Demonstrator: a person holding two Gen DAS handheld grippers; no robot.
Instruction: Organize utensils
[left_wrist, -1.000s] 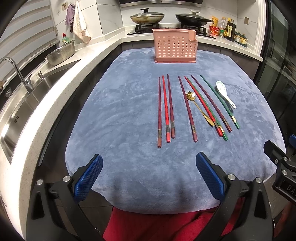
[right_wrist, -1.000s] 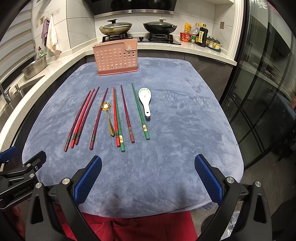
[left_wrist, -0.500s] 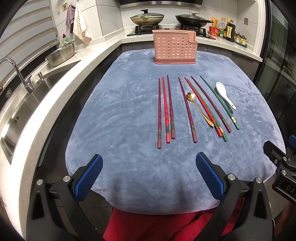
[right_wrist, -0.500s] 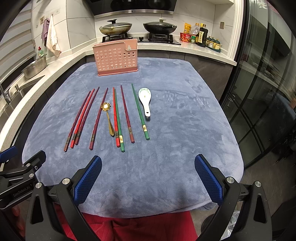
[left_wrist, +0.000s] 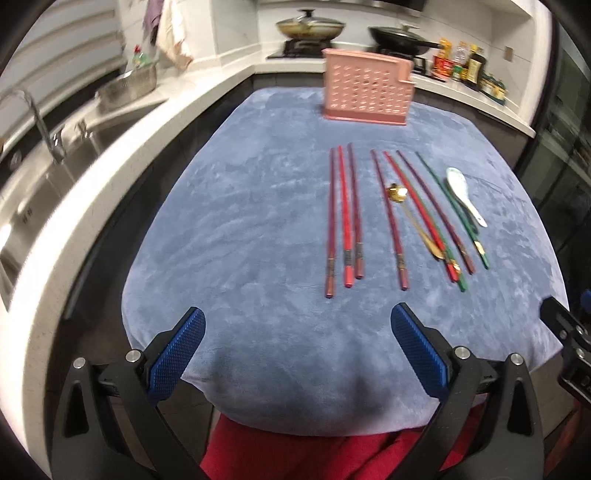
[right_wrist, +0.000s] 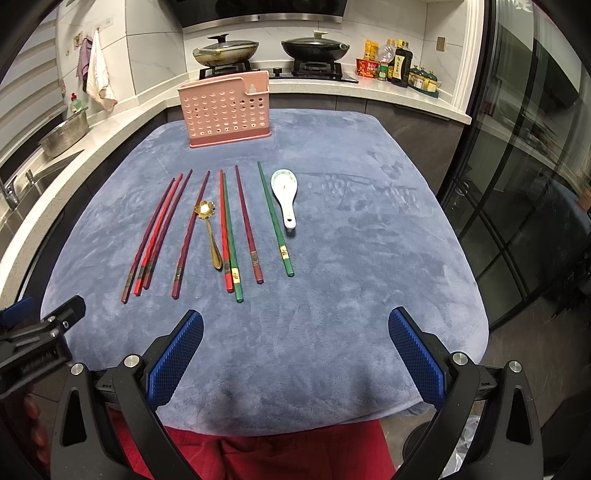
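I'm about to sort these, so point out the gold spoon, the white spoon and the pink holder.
gold spoon (right_wrist: 205, 210), right wrist view, on its flower-shaped bowl.
white spoon (right_wrist: 284, 183), right wrist view, on its bowl.
pink holder (right_wrist: 225, 110), right wrist view, on its perforated front wall.

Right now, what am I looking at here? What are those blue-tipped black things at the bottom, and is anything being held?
They are two hand-held grippers, no robot arm; a person holds one in each hand. Each carries a camera looking along its fingers, so one picture comes from the left gripper, the other from the right gripper. Both are open and hold nothing. On the blue-grey cloth lie chopsticks in red, dark red and green, a gold spoon and a white ceramic spoon. Behind them stands the pink perforated utensil holder.
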